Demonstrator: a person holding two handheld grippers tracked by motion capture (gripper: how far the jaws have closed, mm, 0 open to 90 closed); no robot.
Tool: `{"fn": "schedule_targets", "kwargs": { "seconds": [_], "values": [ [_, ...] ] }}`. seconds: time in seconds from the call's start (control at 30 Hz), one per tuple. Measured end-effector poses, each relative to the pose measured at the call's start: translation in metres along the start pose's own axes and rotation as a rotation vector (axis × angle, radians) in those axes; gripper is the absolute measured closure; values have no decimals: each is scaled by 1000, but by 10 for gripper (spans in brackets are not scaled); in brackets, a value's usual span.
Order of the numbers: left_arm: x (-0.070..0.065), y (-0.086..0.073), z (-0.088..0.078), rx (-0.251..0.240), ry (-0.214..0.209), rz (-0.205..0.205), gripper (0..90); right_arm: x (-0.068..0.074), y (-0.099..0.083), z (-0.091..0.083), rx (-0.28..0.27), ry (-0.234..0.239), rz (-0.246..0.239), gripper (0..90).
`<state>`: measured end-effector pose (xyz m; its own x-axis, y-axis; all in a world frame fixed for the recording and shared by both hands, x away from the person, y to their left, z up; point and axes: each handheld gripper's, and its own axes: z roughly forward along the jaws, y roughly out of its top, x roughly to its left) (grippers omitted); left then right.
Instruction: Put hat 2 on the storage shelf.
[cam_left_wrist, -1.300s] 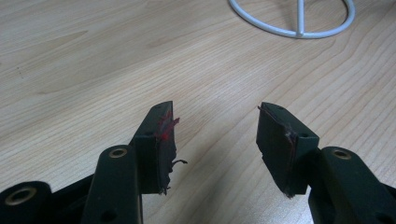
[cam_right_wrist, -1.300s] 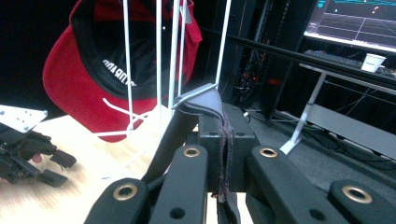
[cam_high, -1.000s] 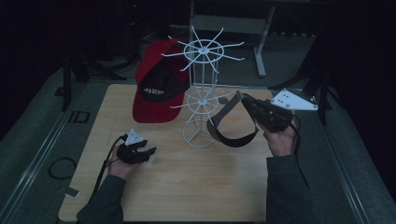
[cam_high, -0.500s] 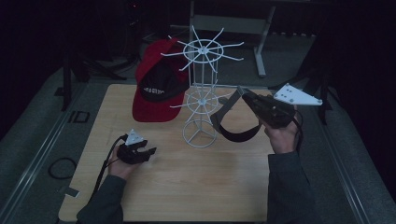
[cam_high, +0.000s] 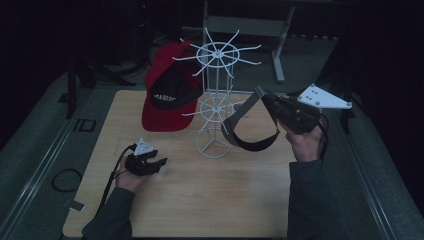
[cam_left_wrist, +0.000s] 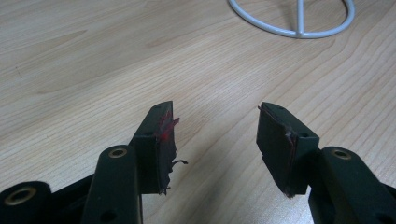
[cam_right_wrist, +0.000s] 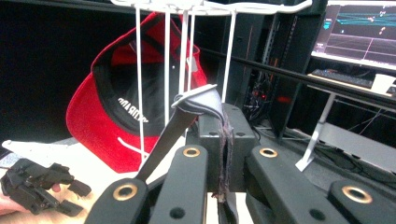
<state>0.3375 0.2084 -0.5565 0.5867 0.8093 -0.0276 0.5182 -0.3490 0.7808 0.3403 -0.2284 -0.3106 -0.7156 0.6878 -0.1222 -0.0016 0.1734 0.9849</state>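
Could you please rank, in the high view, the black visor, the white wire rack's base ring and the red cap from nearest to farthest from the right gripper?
1. Black visor: pinched in the right gripper, hanging to its left.
2. Base ring of the white wire rack: on the table, farther left.
3. Red cap: hung on the rack's far-left side.

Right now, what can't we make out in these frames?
- Red cap lettering: too small in the high view, crossed by white rack wires in the right gripper view.
- Dark band: its pinched end is hidden between the right gripper jaws.
- Rack base: cut off by the left gripper view's top edge.
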Motion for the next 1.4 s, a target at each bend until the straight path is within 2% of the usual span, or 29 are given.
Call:
{"fn": "schedule_targets", "kwargs": {
  "seconds": [0.53, 1.4],
  "values": [
    [0, 0, 0, 0, 0, 0, 473, -3, 18, -6, -35, -5, -12, 881],
    [1, 0, 0, 0, 0, 2, 472, -1, 59, -15, -117, 1, -51, 881]
  ]
}}
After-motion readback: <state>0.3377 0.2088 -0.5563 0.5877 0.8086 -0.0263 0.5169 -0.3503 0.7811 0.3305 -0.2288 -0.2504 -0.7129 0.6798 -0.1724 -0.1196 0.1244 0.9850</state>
